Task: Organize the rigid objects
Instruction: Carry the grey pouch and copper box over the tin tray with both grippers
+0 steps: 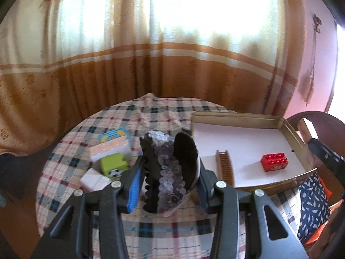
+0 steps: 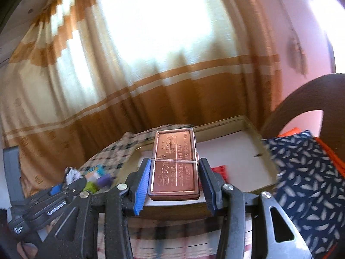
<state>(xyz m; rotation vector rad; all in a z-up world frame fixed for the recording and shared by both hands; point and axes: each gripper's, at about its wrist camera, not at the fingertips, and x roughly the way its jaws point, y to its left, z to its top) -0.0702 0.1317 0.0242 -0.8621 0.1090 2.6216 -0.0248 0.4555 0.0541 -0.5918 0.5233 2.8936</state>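
Gripping a sequined hair clip (image 1: 166,170), the left gripper (image 1: 167,185) is clamping it between its two pads, the clip's black toothed edge lying toward the left pad and its dark curved shell toward the right. It is hanging above the plaid cloth (image 1: 120,125) of a round table, just left of a shallow tray (image 1: 237,115) lined with white paper. Inside the tray a brown comb (image 1: 225,166) is lying near the left wall, and a red brick (image 1: 275,161) is sitting well apart from it, toward the right. On the cloth to the left, a green cube (image 1: 114,164), a peach-topped box (image 1: 108,146) and a white block (image 1: 94,179) are crowding together (all three blurred).

The right gripper (image 2: 174,183) is squeezing a copper tin (image 2: 174,164), a thin band stretching across the lid, and is holding it over the tray's near edge (image 2: 271,172). A patch of red (image 2: 220,170) is showing just beside the right pad. The left gripper (image 2: 56,196) is showing at the lower left of the right wrist view. A patterned blue cushion (image 2: 301,172) is sitting on the chair at the right, and a tan curtain (image 2: 107,108) is hanging behind the table.
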